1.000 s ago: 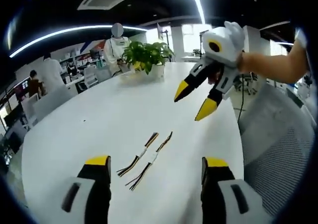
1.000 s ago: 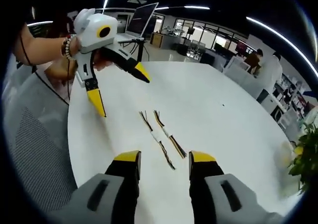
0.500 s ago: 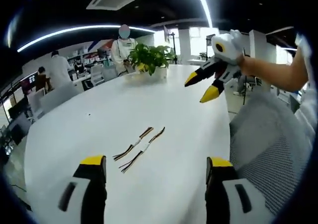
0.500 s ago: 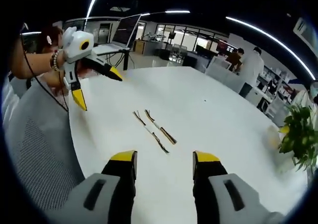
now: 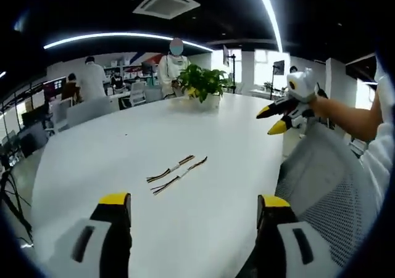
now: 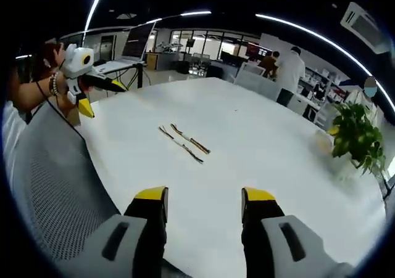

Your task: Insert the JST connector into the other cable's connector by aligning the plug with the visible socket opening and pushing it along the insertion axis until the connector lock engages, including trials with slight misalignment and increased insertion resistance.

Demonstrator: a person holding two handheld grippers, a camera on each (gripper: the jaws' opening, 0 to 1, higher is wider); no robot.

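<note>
1. On the white tabletop (image 5: 92, 167), two short cables lie side by side, near each other but, as far as I can tell, not joined; they are too small for me to make out the plug or the socket opening.
2. From the left gripper view, the nearer cable (image 5: 179, 178) and the farther cable (image 5: 170, 169) sit well ahead of my left claw (image 5: 195, 202), roughly between its jaws and far from them.
3. My left claw is wide open and has hold of nothing; its yellow-tipped jaws hang over the near edge of the tabletop.
4. From the right gripper view, my right claw (image 6: 203, 198) is also wide open and empty, well apart from the cables.
5. That view also takes in the left claw, held out at the far left beside a mesh chair back (image 6: 55, 173).
6. Far across the tabletop stands a potted plant (image 5: 203, 84), and people stand in the office behind it.
7. I judge the task not yet begun: neither cable is picked up, nothing is aligned, no lock is engaged.
8. What is left, by my reading: bring both claws to the cables, take one in each, line up plug and socket, and push until the lock catches.
</note>
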